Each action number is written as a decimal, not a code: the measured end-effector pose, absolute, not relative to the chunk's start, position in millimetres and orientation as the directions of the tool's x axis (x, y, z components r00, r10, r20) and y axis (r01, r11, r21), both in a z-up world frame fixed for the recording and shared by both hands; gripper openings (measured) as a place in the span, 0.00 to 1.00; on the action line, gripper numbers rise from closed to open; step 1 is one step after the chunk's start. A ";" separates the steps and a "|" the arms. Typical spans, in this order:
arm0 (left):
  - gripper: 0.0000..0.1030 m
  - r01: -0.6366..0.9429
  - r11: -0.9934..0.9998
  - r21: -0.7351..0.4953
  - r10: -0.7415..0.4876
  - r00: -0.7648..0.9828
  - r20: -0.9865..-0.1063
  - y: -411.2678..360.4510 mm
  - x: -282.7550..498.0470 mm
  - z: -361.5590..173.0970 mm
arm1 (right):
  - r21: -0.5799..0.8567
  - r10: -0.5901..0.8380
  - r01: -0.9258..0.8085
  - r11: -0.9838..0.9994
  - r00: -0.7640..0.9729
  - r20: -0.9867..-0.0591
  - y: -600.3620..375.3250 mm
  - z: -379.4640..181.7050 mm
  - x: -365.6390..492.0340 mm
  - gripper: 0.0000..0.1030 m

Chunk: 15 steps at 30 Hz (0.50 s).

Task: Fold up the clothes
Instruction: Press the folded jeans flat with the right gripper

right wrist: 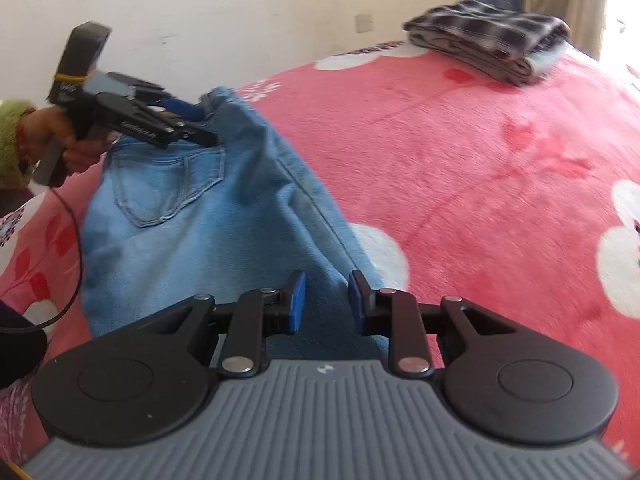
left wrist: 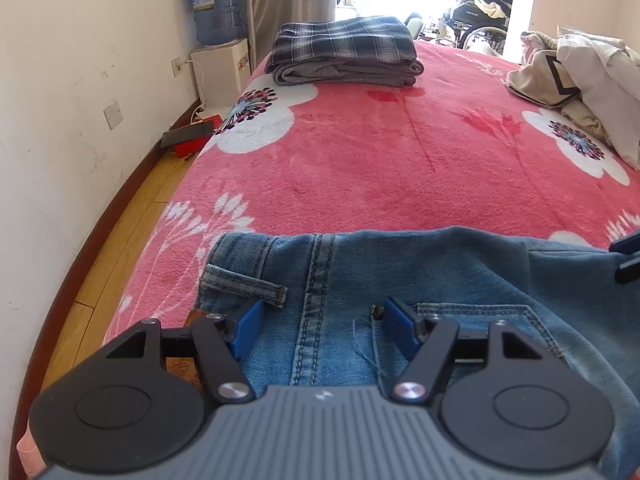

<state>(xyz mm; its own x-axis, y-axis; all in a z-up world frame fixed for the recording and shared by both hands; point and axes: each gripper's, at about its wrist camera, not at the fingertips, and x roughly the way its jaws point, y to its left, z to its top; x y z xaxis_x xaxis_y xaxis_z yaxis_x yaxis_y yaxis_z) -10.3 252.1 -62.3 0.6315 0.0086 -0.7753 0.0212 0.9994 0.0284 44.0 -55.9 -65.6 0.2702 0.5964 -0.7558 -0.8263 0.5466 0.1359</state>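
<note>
Denim fills the lower part of the left wrist view: the faded blue jeans [left wrist: 420,292] lie on the pink fleece blanket with white flowers [left wrist: 380,152], waistband end under the left claw [left wrist: 320,326]. Its blue pads stand wide apart, over the centre seam and the corner of a back pocket, holding nothing. Far ahead of the claw sits a folded stack of plaid and grey clothes [left wrist: 344,52]; ahead to the right is a loose heap of cream garments [left wrist: 576,76].

In the right wrist view, the right claw [right wrist: 327,300] is also parted, its pads to either side of a raised denim ridge, and I cannot tell if they touch it. Beyond it to the left, the other claw hovers at the waistband.

My judgement of the risks: if the right claw closes on the ridge alone, it may catch one layer only and the fold will come out crooked. Thick denim may also slip from the small pads, and dragging may pull the blanket along.
</note>
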 end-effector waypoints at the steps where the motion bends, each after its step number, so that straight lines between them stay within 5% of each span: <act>1: 0.67 0.020 0.999 0.032 0.012 0.633 -0.774 251.2 -10.3 -62.6 | 0.121 0.591 -0.833 0.540 0.273 -0.759 -53.0 -67.9 43.7 0.22; 4: 0.67 0.020 0.999 0.039 0.017 0.639 -0.769 250.4 -11.5 -63.4 | 0.084 0.567 -0.843 0.532 0.281 -0.774 -45.4 -76.4 43.7 0.21; 6: 0.67 0.021 0.999 0.039 0.017 0.644 -0.765 250.7 -12.8 -63.5 | 0.059 0.555 -0.840 0.539 0.301 -0.776 -44.6 -78.5 41.1 0.02; 15: 0.65 0.010 0.998 0.061 0.039 0.661 -0.749 247.8 -6.4 -63.6 | 0.055 0.532 -0.763 0.644 0.395 -0.749 -60.9 -79.4 40.4 0.01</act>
